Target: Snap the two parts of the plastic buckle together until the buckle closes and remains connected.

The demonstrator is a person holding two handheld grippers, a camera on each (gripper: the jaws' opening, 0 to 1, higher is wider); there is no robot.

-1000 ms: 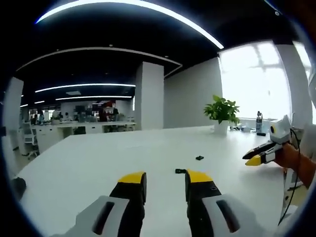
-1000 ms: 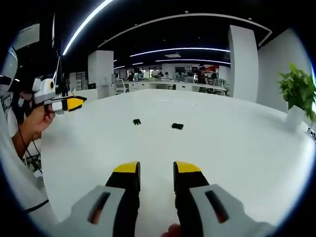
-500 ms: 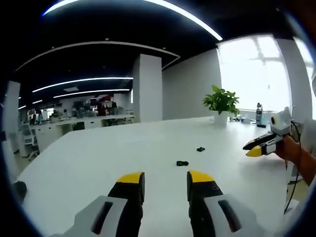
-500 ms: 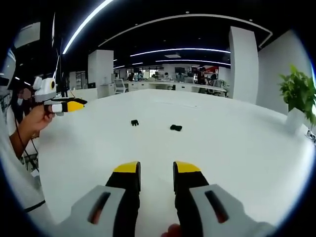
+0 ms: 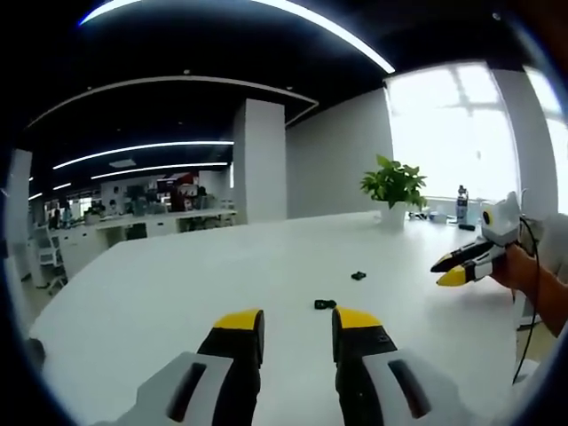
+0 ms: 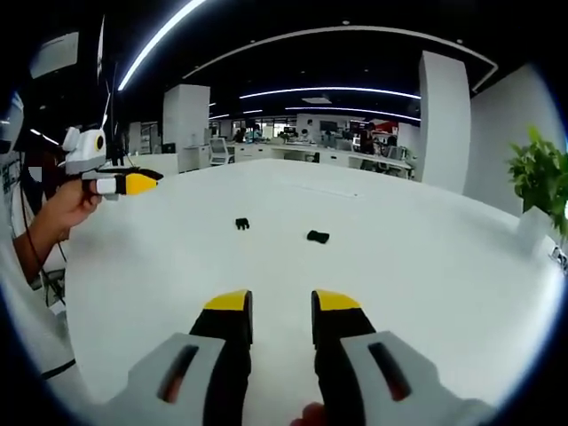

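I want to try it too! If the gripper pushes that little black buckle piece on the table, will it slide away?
Probably. The buckle piece looks small and light, and the white table looks smooth, so a nudge would likely make it skid. It sits low, so tipping seems unlikely.

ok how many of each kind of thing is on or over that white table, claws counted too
black buckle parts: 2
potted plant: 1
bottle: 1
claws: 2, left claw and right claw
total: 6
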